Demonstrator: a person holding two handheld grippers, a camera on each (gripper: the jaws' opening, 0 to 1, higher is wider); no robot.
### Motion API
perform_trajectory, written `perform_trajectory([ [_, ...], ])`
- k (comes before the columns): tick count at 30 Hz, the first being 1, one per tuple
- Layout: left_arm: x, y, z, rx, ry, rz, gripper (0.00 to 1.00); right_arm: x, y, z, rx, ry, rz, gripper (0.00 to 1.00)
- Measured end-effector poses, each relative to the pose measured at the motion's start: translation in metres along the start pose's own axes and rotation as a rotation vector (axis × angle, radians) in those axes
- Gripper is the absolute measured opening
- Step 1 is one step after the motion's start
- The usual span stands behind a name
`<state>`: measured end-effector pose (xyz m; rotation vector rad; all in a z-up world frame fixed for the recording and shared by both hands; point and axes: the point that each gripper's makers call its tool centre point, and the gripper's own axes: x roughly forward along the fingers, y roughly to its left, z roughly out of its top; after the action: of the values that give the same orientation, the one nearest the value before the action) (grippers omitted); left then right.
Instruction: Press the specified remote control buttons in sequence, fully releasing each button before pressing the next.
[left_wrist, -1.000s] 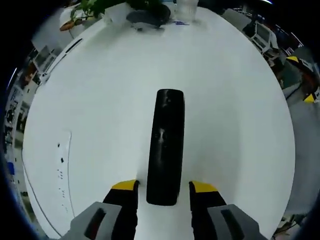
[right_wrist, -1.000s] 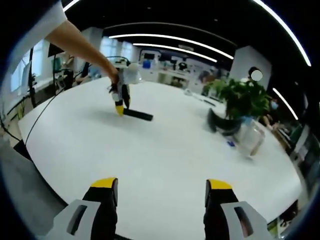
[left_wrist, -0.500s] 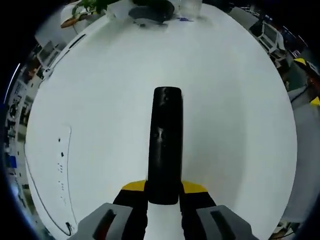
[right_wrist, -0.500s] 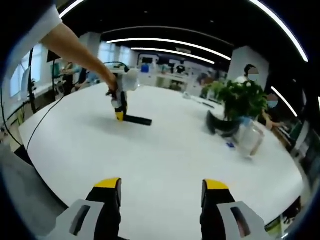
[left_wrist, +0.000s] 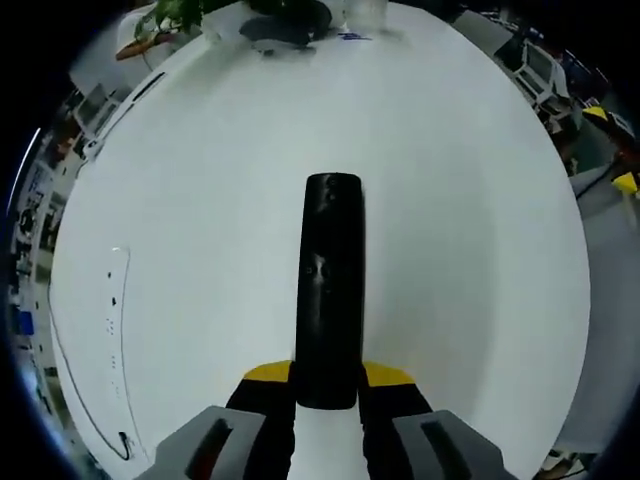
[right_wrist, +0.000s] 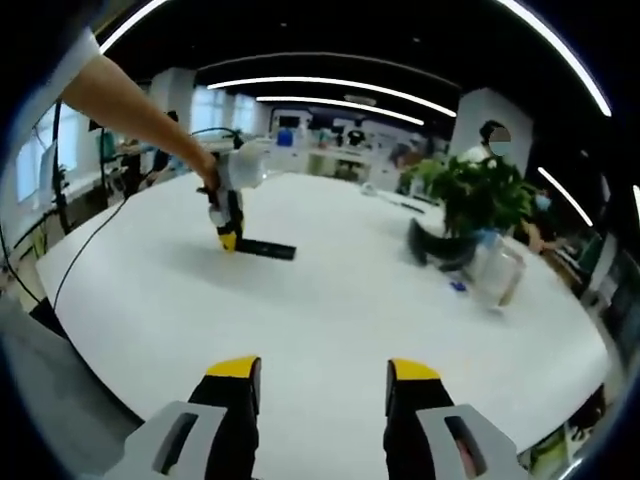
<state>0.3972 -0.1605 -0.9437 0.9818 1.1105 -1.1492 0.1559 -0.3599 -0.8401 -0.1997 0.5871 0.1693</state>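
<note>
A long black remote control (left_wrist: 328, 290) lies flat on the white table (left_wrist: 200, 200), pointing away from me. My left gripper (left_wrist: 326, 385) is shut on its near end, one yellow-tipped jaw on each side. From the right gripper view, the left gripper (right_wrist: 229, 240) stands over the remote control (right_wrist: 268, 249) at the far left, held by a person's arm (right_wrist: 130, 100). My right gripper (right_wrist: 322, 375) hovers over the table's near part, open with a narrowed gap and nothing between its jaws.
A potted green plant (right_wrist: 470, 200) in a dark dish and a clear glass jar (right_wrist: 497, 275) stand at the table's right. In the left gripper view the plant (left_wrist: 285, 20) sits at the far edge. Small dark marks (left_wrist: 112, 300) dot the table's left.
The left gripper's jaws closed onto the remote's near end and have held it since. The right gripper's jaws have drawn closer together, and its view shifted slightly.
</note>
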Motion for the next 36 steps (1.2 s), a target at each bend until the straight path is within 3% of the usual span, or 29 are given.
perform_trajectory([
  [7,0.000,-0.018,-0.002,-0.008,-0.014,0.000,0.23,-0.002,-0.002,-0.002,0.011,0.009,-0.005,0.31],
  [16,-0.001,-0.042,-0.004,-0.009,-0.029,-0.006,0.23,-0.003,-0.005,-0.009,0.018,0.055,-0.015,0.01],
  [36,0.000,-0.093,-0.011,0.008,-0.031,-0.010,0.23,-0.003,0.012,-0.021,0.104,0.161,0.089,0.00],
])
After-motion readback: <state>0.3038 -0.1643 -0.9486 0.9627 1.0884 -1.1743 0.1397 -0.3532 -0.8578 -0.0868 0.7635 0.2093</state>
